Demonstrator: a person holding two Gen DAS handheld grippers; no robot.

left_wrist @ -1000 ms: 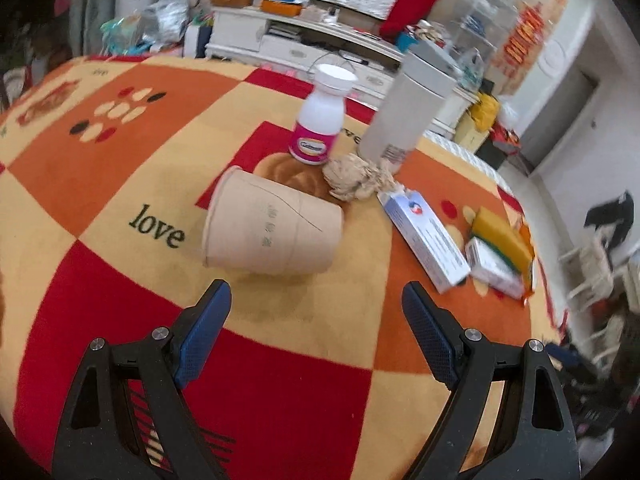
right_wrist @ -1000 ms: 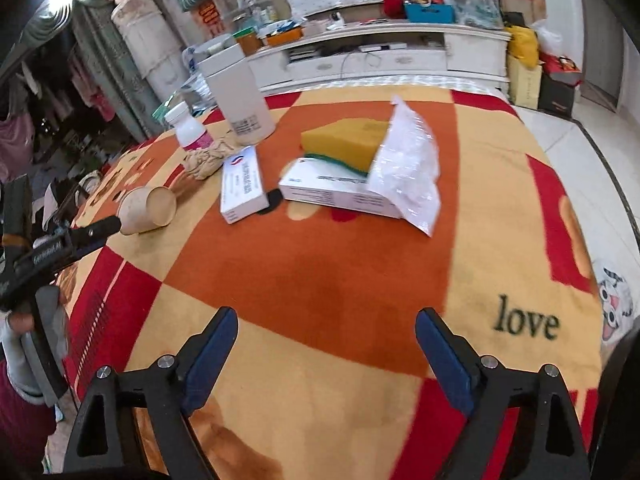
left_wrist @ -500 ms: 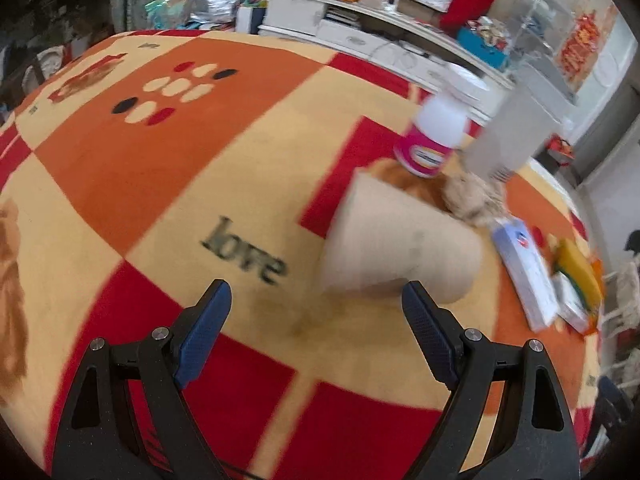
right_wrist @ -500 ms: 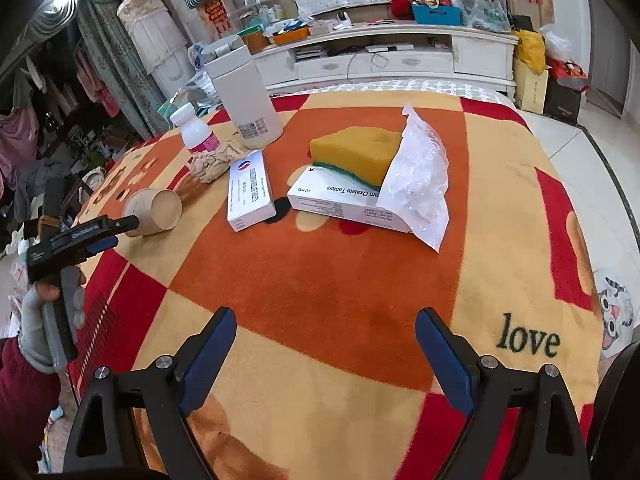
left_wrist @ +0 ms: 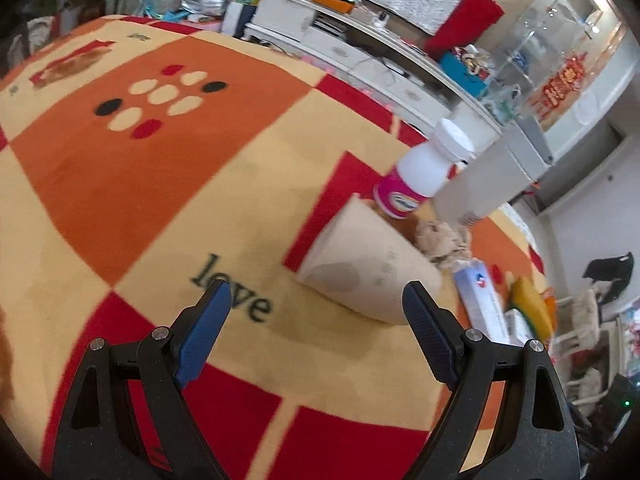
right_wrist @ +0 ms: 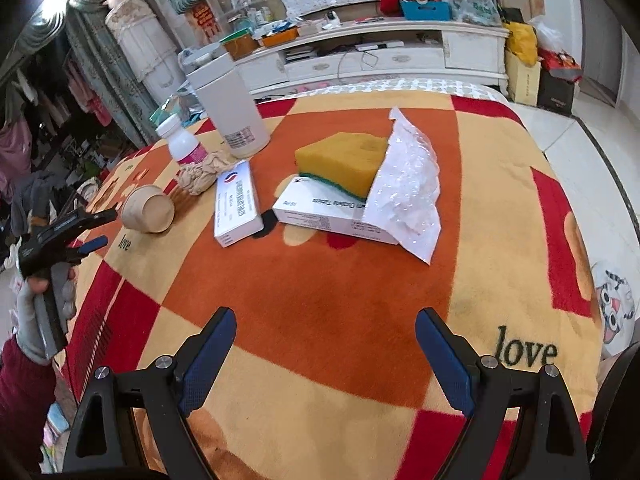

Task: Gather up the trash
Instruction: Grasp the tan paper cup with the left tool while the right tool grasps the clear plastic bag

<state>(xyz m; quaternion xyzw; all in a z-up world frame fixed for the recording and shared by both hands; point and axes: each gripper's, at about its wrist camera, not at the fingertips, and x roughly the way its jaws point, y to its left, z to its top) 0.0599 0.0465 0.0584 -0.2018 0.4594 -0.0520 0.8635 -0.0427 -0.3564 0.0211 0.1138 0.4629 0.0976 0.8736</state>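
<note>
A paper cup (left_wrist: 368, 268) lies on its side on the blanket-covered tabletop (left_wrist: 160, 184), apparently empty, beside a crumpled tissue (left_wrist: 442, 240). The left tongs (left_wrist: 316, 316) hover near it, spread apart and empty. The right tongs (right_wrist: 324, 344) are likewise apart.

Paper cup (left_wrist: 368, 272): tan, empty, lying on its side on the checked blanket; mouth turned toward the "love" lettering, base toward the crumpled tissue (left_wrist: 442, 240). Faint stain marks on its wall. Seen from the right-hand view the cup (right_wrist: 148, 209) shows its open mouth.

Crumpled tissue: beige, wadded, on the blanket just beside the cup's base and touching or nearly touching the small white bottle with pink label; from the right-hand view (right_wrist: 202, 172) it sits between that bottle and the narrow white box.

Clear plastic wrapper (right_wrist: 408, 184): empty, wrinkled, torn open at top, leaning against the yellow sponge and draped over the end of the flat white box
</note>
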